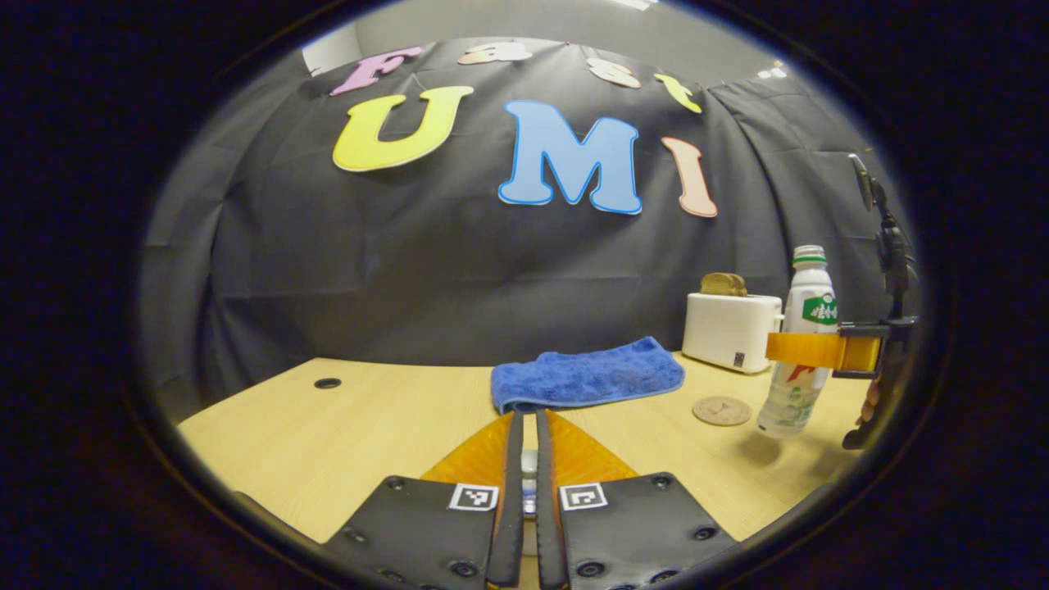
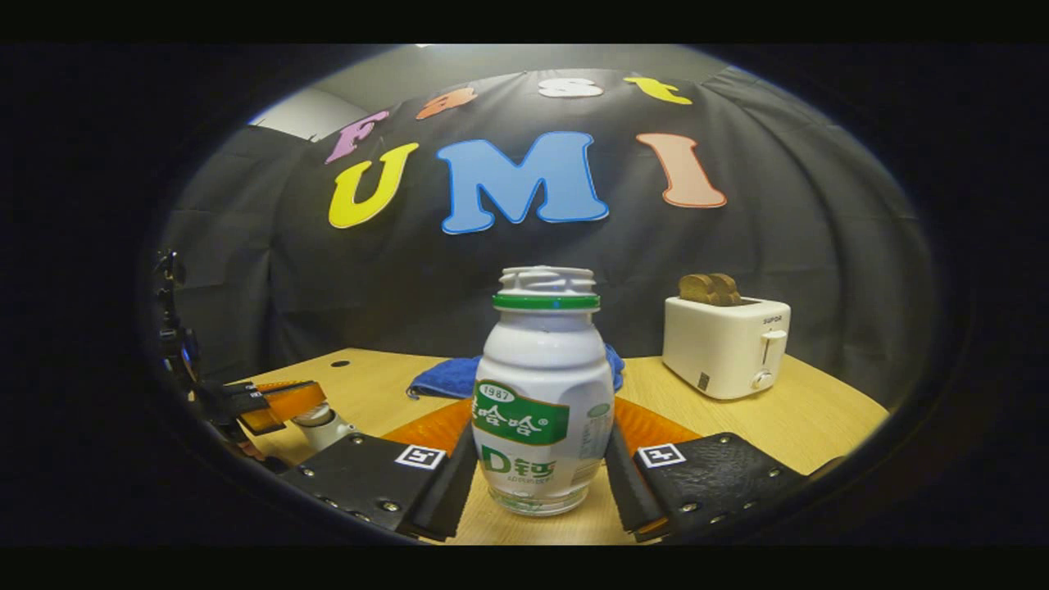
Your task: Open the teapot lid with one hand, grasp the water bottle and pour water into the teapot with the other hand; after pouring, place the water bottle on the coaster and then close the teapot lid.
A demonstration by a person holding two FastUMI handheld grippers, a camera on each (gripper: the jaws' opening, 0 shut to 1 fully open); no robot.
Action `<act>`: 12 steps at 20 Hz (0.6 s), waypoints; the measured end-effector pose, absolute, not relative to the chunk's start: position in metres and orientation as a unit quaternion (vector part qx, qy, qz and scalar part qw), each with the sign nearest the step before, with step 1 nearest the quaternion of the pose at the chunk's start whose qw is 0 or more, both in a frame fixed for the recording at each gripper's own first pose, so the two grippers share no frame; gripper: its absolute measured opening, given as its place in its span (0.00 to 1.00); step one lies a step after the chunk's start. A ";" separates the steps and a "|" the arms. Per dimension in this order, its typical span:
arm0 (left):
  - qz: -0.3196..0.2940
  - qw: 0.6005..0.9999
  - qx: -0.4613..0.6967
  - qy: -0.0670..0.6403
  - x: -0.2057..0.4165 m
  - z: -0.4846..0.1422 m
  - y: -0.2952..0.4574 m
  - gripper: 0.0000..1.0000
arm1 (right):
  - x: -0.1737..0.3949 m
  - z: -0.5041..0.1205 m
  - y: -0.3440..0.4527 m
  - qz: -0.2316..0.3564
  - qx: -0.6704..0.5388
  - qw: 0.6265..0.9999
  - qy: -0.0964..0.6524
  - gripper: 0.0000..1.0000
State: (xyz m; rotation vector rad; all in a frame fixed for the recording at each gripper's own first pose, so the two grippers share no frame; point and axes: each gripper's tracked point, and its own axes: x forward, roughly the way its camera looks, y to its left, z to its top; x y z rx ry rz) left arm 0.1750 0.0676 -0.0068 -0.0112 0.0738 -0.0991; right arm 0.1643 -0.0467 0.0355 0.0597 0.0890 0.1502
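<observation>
The white water bottle, with a green neck ring and green label, stands upright between my right gripper's fingers, which press on its lower sides. In the left gripper view the bottle hangs a little above the table, just right of the round brown coaster, with the right gripper clamped around its middle. My left gripper is nearly shut on a small pale piece, the teapot lid. In the right gripper view the left gripper sits at the far left with the white lid under its fingers.
A blue towel lies folded at the back middle of the wooden table. A white toaster holding bread slices stands at the back right, behind the coaster. A cable hole sits at the back left.
</observation>
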 end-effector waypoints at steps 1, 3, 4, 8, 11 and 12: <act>-0.054 0.998 -0.004 0.043 0.177 -0.014 0.065 0.17 | 0.166 0.034 -0.047 0.074 0.028 0.996 0.047 0.70; -0.052 0.997 -0.002 0.051 0.179 -0.020 0.066 0.17 | 0.167 0.032 -0.047 0.074 0.028 0.996 0.051 0.70; -0.051 0.998 -0.007 0.046 0.179 -0.017 0.066 0.13 | 0.168 0.031 -0.047 0.073 0.025 0.996 0.051 0.70; -0.036 0.999 0.018 0.020 0.173 -0.009 0.068 0.17 | 0.170 0.023 -0.048 0.070 0.026 0.996 0.058 0.71; -0.046 0.999 0.022 0.009 0.164 -0.001 0.063 0.47 | 0.171 0.025 -0.049 0.068 0.022 0.996 0.054 0.70; -0.048 0.999 0.016 -0.002 0.157 0.008 0.065 0.47 | 0.171 0.026 -0.051 0.065 0.018 0.996 0.050 0.70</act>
